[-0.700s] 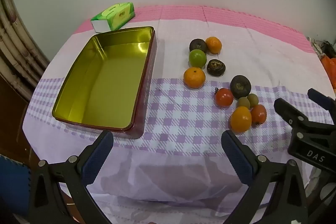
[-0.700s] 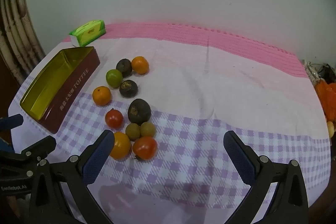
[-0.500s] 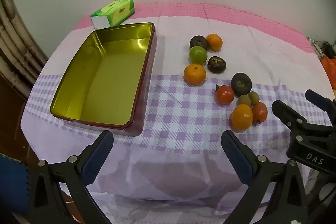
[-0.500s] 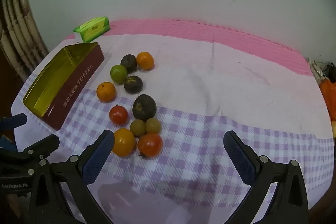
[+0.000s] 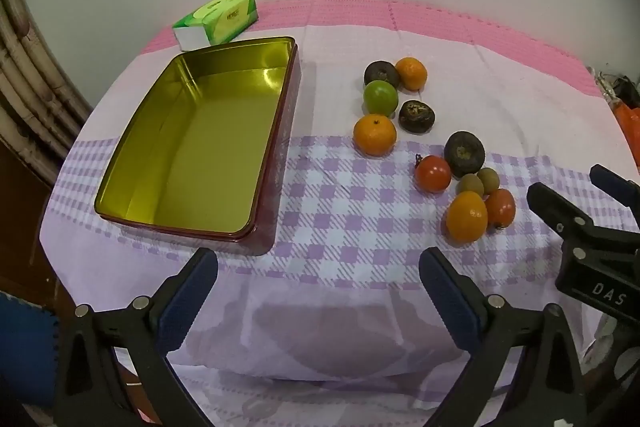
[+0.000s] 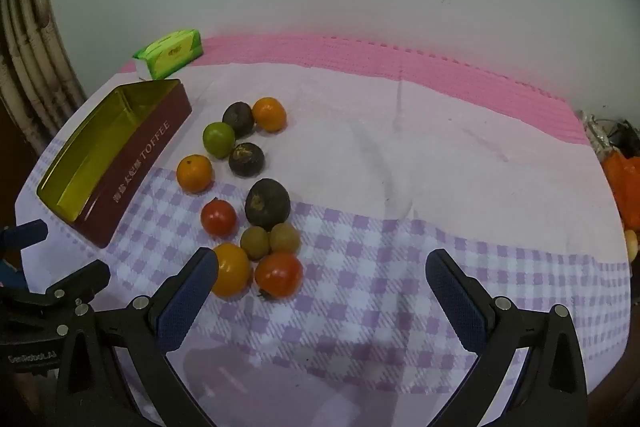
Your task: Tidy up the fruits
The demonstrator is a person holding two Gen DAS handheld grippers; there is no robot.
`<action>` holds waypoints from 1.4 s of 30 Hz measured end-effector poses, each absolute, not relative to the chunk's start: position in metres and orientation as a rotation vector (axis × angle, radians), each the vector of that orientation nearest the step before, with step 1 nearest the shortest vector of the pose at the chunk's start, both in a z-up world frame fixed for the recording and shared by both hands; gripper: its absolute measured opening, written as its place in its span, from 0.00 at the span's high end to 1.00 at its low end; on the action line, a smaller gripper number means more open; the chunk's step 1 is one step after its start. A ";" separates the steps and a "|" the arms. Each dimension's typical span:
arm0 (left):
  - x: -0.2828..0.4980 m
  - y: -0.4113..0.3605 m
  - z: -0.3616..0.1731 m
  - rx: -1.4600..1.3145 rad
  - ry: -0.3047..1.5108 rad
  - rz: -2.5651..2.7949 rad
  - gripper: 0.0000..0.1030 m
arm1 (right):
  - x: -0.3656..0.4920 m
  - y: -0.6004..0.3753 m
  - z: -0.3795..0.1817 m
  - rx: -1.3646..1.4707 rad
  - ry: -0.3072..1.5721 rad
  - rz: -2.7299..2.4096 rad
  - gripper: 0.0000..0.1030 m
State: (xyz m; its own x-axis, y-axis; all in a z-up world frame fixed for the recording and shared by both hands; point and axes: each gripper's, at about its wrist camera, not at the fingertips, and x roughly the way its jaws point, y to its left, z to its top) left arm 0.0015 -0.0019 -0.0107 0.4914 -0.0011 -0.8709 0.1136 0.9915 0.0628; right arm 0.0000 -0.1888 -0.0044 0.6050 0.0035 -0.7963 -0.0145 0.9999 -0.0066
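An empty gold-lined red tin (image 5: pixel 132 187) (image 6: pixel 132 147) lies at the table's left. Several fruits lie loose to its right: oranges (image 5: pixel 375 135), a green fruit (image 5: pixel 380 97), dark fruits (image 5: pixel 464 153), red tomatoes (image 5: pixel 433 173) and small brown ones (image 5: pixel 470 183). In the right wrist view the nearest are a yellow-orange fruit (image 6: pixel 232 269) and a red tomato (image 6: pixel 279 274). My left gripper (image 5: pixel 318 281) is open and empty over the table's front edge. My right gripper (image 6: pixel 322 285) is open and empty, just in front of the nearest fruits; it also shows in the left wrist view (image 5: pixel 576 203).
A green tissue pack (image 5: pixel 218 21) lies behind the tin by the wall. A checked purple and pink cloth (image 5: pixel 344 227) covers the table. Orange things (image 6: pixel 624 183) sit off the table's right edge. Pipes (image 5: pixel 24 75) run at the left.
Both grippers have moved forward a little toward the table. The fruits now sit nearer in the right wrist view. Nothing was taken hold of.
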 end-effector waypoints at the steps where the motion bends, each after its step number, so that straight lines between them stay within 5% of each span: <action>1: 0.001 -0.001 -0.010 0.115 1.053 -0.074 0.03 | 0.000 -0.188 -0.005 -0.016 0.924 0.014 0.00; 42: 0.002 0.008 -0.018 0.087 1.096 -0.047 0.03 | 0.000 -0.182 -0.011 -0.025 0.955 0.040 0.00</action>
